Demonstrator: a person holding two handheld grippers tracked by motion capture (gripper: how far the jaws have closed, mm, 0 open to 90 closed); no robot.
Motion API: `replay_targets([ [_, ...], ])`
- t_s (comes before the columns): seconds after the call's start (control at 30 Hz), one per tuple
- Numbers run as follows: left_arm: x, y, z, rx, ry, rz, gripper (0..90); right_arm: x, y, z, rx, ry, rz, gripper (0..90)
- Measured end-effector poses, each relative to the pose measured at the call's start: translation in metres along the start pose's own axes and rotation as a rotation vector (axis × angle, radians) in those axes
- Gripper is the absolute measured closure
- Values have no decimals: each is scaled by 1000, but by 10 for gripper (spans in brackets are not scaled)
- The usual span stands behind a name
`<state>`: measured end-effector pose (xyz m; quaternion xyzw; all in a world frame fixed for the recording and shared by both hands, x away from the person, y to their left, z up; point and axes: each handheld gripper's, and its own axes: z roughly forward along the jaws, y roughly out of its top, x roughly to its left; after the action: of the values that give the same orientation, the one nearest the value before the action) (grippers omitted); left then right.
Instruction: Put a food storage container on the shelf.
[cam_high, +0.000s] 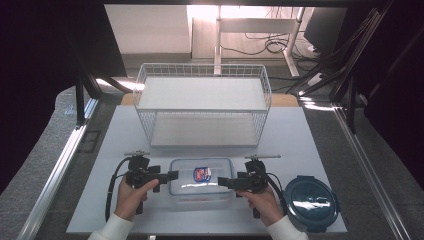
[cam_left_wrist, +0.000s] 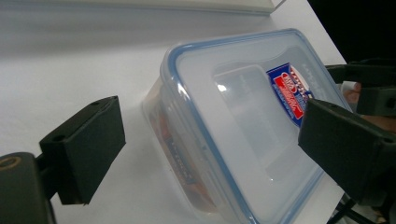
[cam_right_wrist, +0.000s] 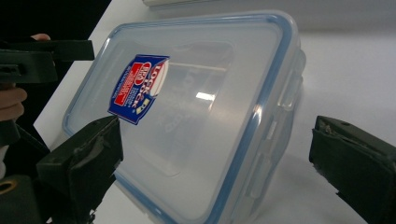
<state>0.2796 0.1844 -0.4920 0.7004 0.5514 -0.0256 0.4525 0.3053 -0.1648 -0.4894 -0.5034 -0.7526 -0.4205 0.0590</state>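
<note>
Both spread, the left gripper (cam_high: 172, 175) and right gripper (cam_high: 223, 182) flank the clear rectangular blue-rimmed plastic container (cam_high: 201, 182) near-centre on the tabletop (cam_high: 125, 130); next, probably pinching its short ends to lift.

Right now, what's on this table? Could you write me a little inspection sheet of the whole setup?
Surface: white table, flat, dry-looking.
Job's things: clear rectangular container with blue-rimmed lid and a red-blue sticker, lying between the tools; round dark blue lid at the near right; white wire two-shelf rack behind, shelves bare.
Clutter: nothing seen.
Grippers: left tool and right tool, one at each end of the container, both open, jaws straddling its ends.
Cables: a black cable loops from the left tool; more lie on the floor beyond.
Surroundings: grey floor, metal rails either side, dark curtains.
</note>
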Motion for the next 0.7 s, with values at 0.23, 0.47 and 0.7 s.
replay_targets([
  [0.23,5,-3,12,35,-54,-71,47,-9,-1,9,28,48,42,38],
  [0.47,8,-6,20,65,-97,-109,69,-14,-1,14,42,104,76,59],
  [0.7,5,-10,26,123,-157,-116,141,-19,-2,20,71,124,105,97],
])
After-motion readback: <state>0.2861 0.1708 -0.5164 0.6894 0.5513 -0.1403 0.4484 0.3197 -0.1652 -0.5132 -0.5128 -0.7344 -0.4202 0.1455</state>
